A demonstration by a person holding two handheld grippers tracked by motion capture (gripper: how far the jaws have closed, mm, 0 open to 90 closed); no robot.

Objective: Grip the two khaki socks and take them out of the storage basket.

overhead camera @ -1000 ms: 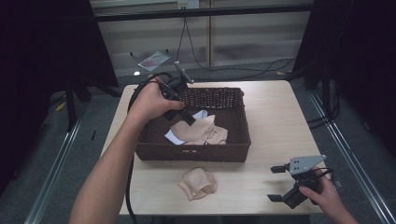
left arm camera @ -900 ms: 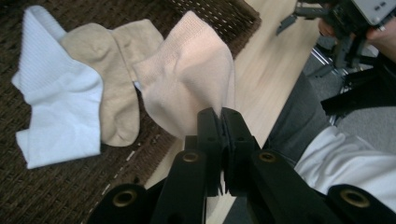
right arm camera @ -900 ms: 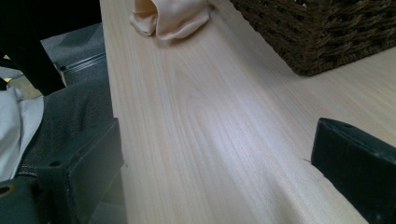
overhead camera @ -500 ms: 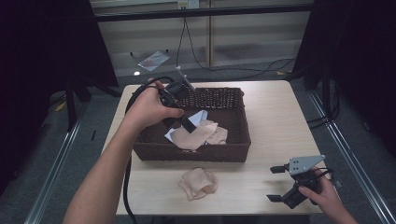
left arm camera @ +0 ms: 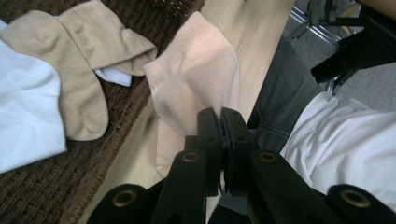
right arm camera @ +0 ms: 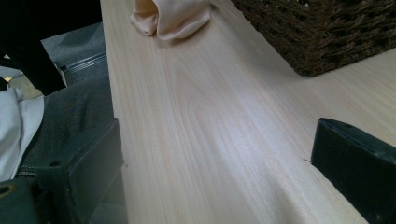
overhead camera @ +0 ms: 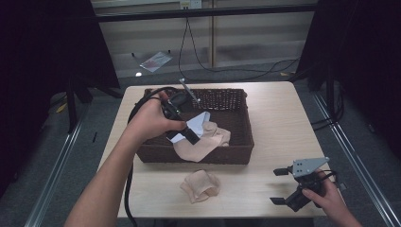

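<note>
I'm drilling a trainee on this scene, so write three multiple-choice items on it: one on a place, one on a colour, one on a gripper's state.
1. Where does the crumpled peach sock lie?
A. on the light wooden table, in front of the dark brown wicker basket
B. inside the basket
C. on the floor

2. What colour is the sock pinched by the left gripper?
A. navy
B. pale peach
C. green

3. How do the right gripper's jaws stand?
A. shut on a sock
B. shut on nothing
C. open, with nothing between them

Answers: 1 A, the high view shows it on bare tabletop near the basket's front wall. 2 B, the left gripper view shows the pale peach sock running into its closed jaws. 3 C, the right gripper view shows wide-apart jaws over bare wood.
</note>
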